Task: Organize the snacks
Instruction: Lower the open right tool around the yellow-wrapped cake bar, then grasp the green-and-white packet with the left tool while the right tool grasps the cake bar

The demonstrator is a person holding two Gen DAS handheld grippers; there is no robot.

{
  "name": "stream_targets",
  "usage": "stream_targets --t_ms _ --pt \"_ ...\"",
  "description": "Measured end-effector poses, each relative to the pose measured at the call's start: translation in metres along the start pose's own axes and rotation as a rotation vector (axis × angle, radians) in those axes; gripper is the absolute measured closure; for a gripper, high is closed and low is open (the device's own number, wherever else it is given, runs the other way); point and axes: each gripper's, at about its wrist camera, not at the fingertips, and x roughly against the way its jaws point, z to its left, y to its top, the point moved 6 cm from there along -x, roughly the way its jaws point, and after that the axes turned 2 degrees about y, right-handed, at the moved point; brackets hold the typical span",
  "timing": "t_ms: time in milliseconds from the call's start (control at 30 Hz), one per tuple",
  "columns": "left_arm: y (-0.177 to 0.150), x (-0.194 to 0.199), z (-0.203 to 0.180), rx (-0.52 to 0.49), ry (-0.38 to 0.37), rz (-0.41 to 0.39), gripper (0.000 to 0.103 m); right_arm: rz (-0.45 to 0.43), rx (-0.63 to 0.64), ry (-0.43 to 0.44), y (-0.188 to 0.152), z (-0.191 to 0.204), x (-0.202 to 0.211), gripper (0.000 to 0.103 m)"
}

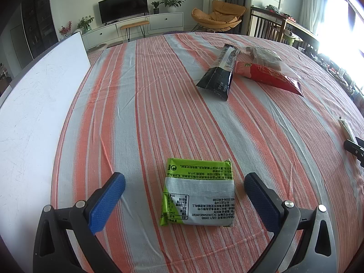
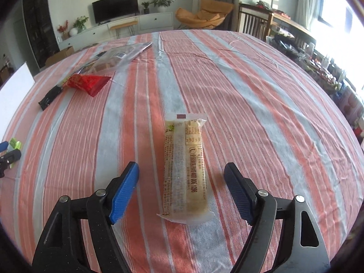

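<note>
Two grippers sit wide apart, gripping nothing. Left gripper point(image 1: 184, 183) straddles a green-and-silver packet point(image 1: 199, 199) lying flat on the striped cloth point(image 1: 141, 104), blue pads clear of it either side. Right gripper point(image 2: 181, 175) frames a long pale bar point(image 2: 186, 170), also untouched. Farther out, a black pouch point(image 1: 219, 74) and red pouch point(image 1: 268, 76) lie touching, a clear bag point(image 1: 265, 56) behind them. White board point(image 1: 38, 95) lies at the left.

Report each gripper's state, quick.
Left gripper: open, empty, straddling the flat green-and-silver foil snack packet.
Right gripper: open, empty, straddling the long clear-wrapped beige snack bar.
</note>
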Motion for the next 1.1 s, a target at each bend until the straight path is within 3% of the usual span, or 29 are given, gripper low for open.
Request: stream_targets --t_ms 767,867,1000,1100 --pt "0.0002 0.0001 -0.0002 0.0 -0.001 0.001 0.0 -0.001 -0.002 0.0 -0.0015 -0.0005 0.0005 0.021" --pt "0.001 -0.0005 -0.0008 -0.038 -0.033 0.09 0.0 0.003 0.0 0.005 -0.003 -0.0012 0.0013 0.021" --pt "-0.0051 0.0047 0.0077 -0.022 -0.067 0.169 0.002 0.147 0.014 0.026 -0.0012 -0.0016 -0.0005 0.021" --pt "-0.0074 0.006 0.0043 -0.057 -0.034 0.179 0.008 0.268 -0.026 0.028 0.0049 -0.0044 -0.0057 0.021"
